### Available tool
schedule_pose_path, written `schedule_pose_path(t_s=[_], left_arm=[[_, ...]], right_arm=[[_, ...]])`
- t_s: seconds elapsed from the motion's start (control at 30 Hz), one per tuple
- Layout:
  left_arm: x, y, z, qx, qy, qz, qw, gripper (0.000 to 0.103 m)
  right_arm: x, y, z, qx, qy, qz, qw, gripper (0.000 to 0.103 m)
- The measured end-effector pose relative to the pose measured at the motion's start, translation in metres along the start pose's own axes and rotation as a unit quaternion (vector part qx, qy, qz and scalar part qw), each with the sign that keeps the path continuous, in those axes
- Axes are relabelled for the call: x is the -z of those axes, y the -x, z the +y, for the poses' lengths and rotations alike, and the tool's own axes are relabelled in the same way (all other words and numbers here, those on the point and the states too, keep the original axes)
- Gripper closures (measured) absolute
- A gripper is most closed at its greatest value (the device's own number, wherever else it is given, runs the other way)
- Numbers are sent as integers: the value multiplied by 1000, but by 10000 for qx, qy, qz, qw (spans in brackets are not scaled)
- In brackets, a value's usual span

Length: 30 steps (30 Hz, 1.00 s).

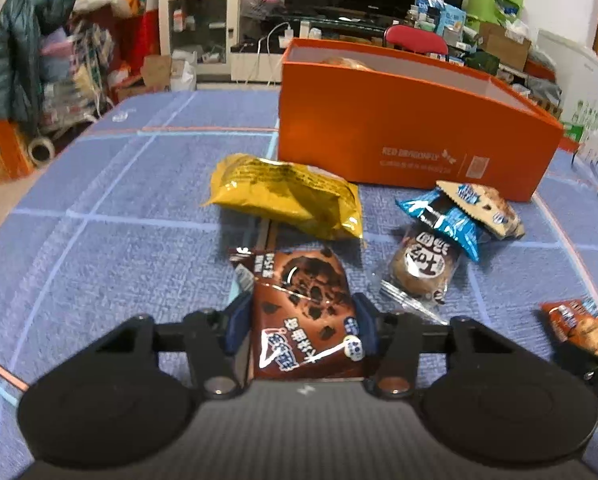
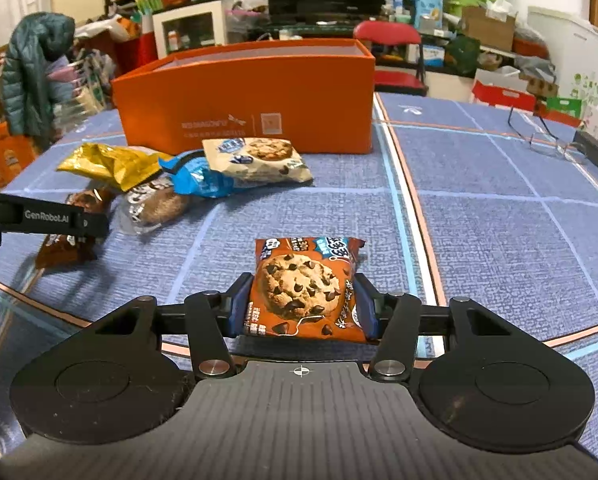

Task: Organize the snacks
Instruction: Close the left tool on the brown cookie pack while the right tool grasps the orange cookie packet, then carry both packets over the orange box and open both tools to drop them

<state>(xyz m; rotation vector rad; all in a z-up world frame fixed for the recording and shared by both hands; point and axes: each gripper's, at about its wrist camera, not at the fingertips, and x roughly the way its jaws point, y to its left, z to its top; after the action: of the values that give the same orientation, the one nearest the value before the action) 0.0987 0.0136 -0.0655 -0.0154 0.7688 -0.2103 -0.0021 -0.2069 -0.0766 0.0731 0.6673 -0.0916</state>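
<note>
My left gripper [image 1: 301,320] is shut on a brown chocolate cookie packet [image 1: 303,312], held just above the blue tablecloth. My right gripper [image 2: 303,306] is shut on an orange chocolate-chip cookie packet [image 2: 305,288], also seen at the right edge of the left wrist view [image 1: 579,326]. An open orange box [image 1: 411,124] stands at the back, with one snack inside [image 1: 347,63]; it also shows in the right wrist view [image 2: 243,100]. In front of it lie a yellow packet [image 1: 287,194], a clear-wrapped cookie [image 1: 423,272], a blue packet [image 1: 447,216] and a beige cookie packet [image 2: 257,158].
The table [image 2: 479,208] has a blue grid cloth. Eyeglasses [image 2: 547,136] lie at its far right edge. The left gripper's arm [image 2: 43,216] reaches in at the left of the right wrist view. A red chair [image 2: 391,52] stands behind the table.
</note>
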Motion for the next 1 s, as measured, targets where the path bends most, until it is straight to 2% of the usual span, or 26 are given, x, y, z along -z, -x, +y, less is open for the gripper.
schedule_pose_path(t_s=[0.13, 0.43, 0.63, 0.83, 1.0], left_arm=[[0, 10, 4, -18, -57, -97, 9999, 51], [-10, 32, -9, -337, -419, -267, 9982, 51], [-17, 44, -17, -356, -466, -370, 9976, 51], [-31, 61, -28, -303, -548, -575, 9964, 51], [-52, 64, -28, -181, -441, -626, 9969, 51]], right_arm=[[-1, 4, 5, -36, 104, -84, 9999, 64], [-5, 13, 12, -89, 252, -221, 9994, 64], [-15, 27, 17, -117, 293, -400, 9987, 64], [-35, 47, 15, -105, 290, -596, 9977, 64], [-73, 59, 8, -108, 332, -821, 9960, 64]])
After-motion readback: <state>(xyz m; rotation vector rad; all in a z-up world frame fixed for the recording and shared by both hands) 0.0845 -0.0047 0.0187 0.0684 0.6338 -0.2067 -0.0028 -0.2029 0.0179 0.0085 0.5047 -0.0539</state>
